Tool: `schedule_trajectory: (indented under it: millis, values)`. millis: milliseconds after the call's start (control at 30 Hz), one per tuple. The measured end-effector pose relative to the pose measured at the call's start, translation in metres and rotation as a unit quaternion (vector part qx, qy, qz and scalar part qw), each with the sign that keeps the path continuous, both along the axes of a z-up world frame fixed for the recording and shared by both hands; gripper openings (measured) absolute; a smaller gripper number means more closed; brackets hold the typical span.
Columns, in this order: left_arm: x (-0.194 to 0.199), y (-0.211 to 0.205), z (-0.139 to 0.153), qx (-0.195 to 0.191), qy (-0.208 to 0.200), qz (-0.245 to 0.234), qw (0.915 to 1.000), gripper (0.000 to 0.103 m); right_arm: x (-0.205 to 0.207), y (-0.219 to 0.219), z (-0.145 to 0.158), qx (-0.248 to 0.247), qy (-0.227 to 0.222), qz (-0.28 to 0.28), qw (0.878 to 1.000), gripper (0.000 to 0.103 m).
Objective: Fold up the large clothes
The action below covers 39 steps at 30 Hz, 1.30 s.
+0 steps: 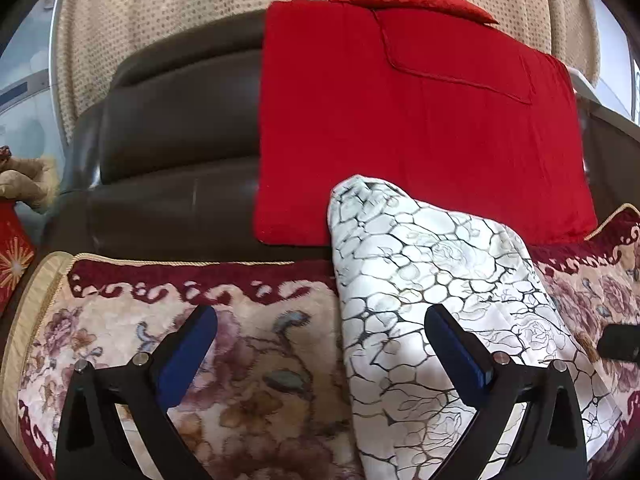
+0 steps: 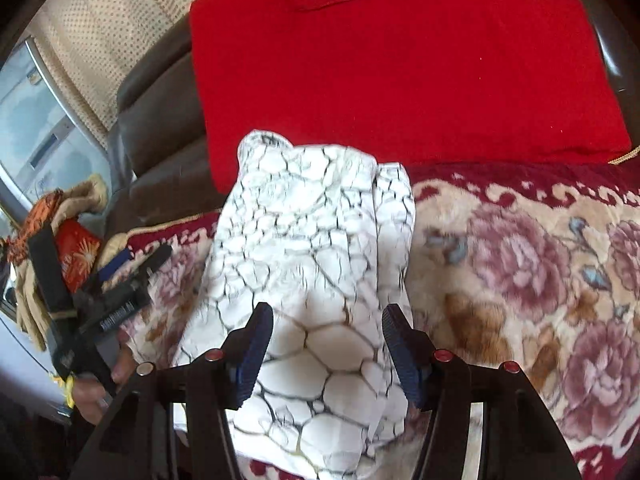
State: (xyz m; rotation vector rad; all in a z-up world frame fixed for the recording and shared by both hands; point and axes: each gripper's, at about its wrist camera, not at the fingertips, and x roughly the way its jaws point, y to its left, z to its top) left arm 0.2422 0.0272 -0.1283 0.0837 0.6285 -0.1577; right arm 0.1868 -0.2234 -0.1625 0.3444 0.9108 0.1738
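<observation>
We logged both grippers, left (image 1: 320,320) and right (image 2: 327,318), released, over the white patterned garment (image 1: 432,272) at centre frame.

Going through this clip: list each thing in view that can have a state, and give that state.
White patterned garment: folded into a long narrow bundle, lying on the floral blanket, held by neither gripper.
Red cloth: folded flat, leaning against the sofa back.
Floral blanket: spread over the seat.
Left gripper: open, nothing between its jaws.
Right gripper: open above the garment, pads not pressing on it.
</observation>
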Motion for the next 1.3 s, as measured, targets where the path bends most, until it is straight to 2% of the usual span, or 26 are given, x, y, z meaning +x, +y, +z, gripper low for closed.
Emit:
schedule_trajectory:
  millis: [100, 267, 633, 1033, 1200, 1267, 1300]
  values:
    - [-0.003, 0.007, 0.004, -0.005, -0.007, 0.004, 1.0, 0.103, -0.002, 0.004, -0.008, -0.018, 0.011, -0.003, 1.0, 0.062]
    - [-0.007, 0.022, 0.011, -0.011, -0.019, 0.017, 0.9996, 0.103, 0.002, 0.002, -0.021, 0.0, 0.026, -0.016, 1.0, 0.062]
    - [-0.008, 0.043, 0.015, -0.018, -0.025, 0.042, 0.9986, 0.103, 0.006, 0.016, -0.018, 0.003, 0.021, -0.009, 1.0, 0.062]
    - [-0.008, 0.045, 0.014, -0.018, -0.023, 0.041, 0.9987, 0.103, 0.006, 0.014, -0.018, 0.0, 0.023, -0.014, 1.0, 0.062]
    - [-0.005, 0.033, 0.003, -0.028, 0.026, -0.007, 0.9993, 0.103, 0.004, 0.007, -0.02, 0.003, 0.031, -0.022, 0.999, 0.062]
    - [-0.005, 0.021, -0.008, -0.031, 0.068, -0.054, 0.9957, 0.103, 0.001, 0.002, -0.021, 0.009, 0.035, -0.025, 0.999, 0.062]
    - [-0.006, 0.017, -0.013, -0.028, 0.082, -0.065, 0.9941, 0.103, 0.0, -0.001, -0.023, 0.015, 0.037, -0.026, 0.999, 0.066]
